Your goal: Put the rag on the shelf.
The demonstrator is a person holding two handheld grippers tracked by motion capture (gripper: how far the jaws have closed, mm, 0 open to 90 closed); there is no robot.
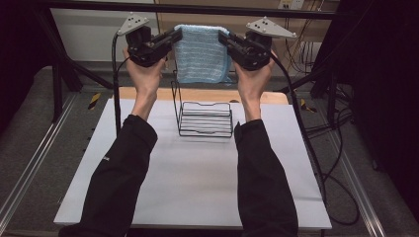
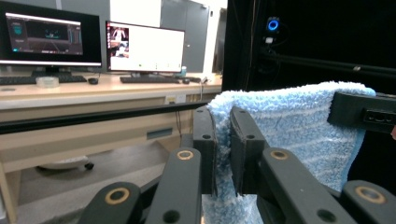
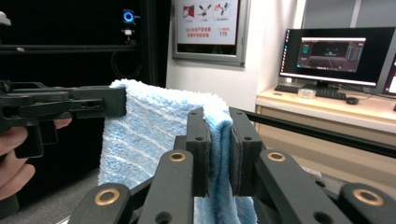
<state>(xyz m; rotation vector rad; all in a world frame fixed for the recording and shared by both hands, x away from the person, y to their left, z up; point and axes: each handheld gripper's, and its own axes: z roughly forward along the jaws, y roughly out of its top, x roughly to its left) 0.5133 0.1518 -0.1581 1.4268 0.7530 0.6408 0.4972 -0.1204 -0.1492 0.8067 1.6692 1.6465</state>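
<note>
Two sleeves over bare white tabletop [image 1: 197, 187]; wide open room near side. Wire rack [image 1: 205, 118] stands mid-tabletop, toward far edge. Above it, blue towel [image 1: 200, 52] hangs stretched, top corners pinched: left claw [image 1: 174, 37] clamped on one, right claw [image 1: 225, 40] on other.

**Around the Workspace**

A black wire rack [image 1: 205, 116] stands at the centre of the high view on a white board [image 1: 192, 182], which lies on a wooden table [image 1: 207, 95]. In the left gripper view, two monitors [image 2: 51, 35] [image 2: 145, 48] fill the upper left above a keyboard [image 2: 147, 80] on a long desk [image 2: 93, 91]. In the right gripper view, a framed poster [image 3: 208, 23] hangs at top centre, and another monitor [image 3: 334, 55] sits at right.
</note>
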